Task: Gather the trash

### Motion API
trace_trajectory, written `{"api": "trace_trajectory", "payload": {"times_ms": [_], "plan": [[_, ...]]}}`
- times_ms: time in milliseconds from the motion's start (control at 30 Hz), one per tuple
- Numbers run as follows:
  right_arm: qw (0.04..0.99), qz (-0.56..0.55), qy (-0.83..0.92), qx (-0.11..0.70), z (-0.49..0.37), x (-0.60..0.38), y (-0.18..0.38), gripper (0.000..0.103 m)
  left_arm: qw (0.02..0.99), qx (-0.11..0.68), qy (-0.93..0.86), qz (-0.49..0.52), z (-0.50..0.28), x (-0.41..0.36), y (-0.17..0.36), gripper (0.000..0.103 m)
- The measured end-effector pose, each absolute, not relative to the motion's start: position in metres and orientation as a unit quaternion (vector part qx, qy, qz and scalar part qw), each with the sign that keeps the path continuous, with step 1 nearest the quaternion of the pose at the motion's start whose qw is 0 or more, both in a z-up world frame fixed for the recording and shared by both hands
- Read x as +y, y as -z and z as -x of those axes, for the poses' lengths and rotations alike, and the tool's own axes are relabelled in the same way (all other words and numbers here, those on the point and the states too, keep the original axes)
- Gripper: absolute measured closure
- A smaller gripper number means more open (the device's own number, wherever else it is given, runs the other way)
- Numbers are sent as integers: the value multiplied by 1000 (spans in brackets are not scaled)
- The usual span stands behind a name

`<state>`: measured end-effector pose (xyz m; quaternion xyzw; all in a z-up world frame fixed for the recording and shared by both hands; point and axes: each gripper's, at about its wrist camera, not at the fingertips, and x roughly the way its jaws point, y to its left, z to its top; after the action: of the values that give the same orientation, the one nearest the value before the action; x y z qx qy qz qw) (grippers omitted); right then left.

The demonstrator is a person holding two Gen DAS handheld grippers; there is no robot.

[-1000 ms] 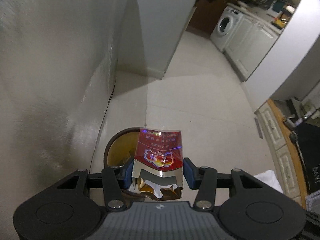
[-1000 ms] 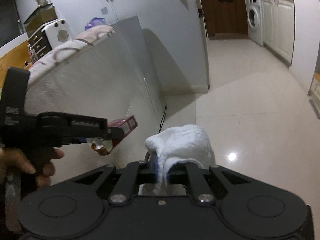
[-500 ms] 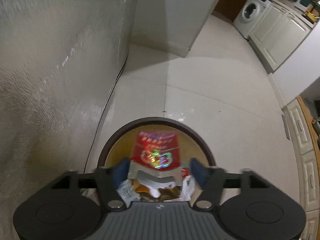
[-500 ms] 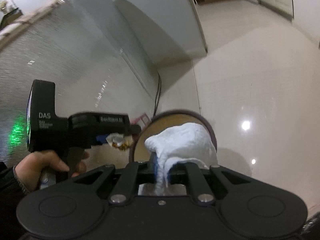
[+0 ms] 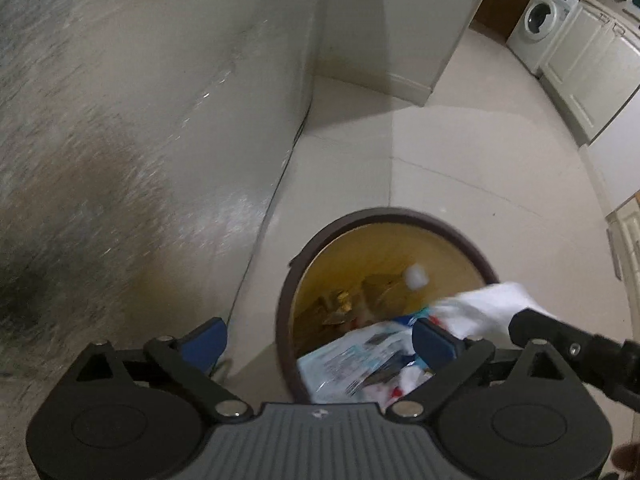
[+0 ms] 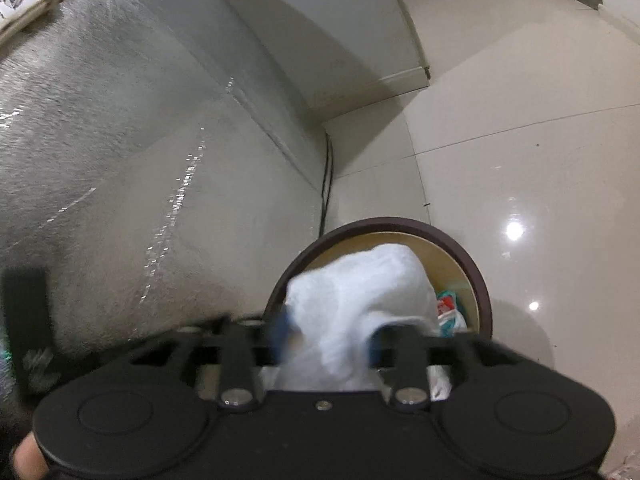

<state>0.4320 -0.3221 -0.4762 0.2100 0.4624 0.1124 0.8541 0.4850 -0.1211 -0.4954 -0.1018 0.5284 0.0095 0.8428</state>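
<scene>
Two grippers over the round bin on the tiled floor.
The left gripper is opening wide, nothing between its pads. The right gripper is opening too, the white tissue loose between its blurred pads, above the bin's wrappers.
</scene>
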Motion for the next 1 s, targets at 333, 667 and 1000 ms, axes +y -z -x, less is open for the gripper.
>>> {"api": "trace_trajectory", "payload": {"times_ms": [333,667,1000], "plan": [[850,-189,-96,483,-413,-334,467,5,846,527,-12,83,-455,-114,469,0],[858,-178,-79,475,-384,-350,416,0,860,505,8,76,-427,-129,416,0],[875,-168,-58,450,-331,-364,341,0,882,466,36,61,-371,-140,335,0]]}}
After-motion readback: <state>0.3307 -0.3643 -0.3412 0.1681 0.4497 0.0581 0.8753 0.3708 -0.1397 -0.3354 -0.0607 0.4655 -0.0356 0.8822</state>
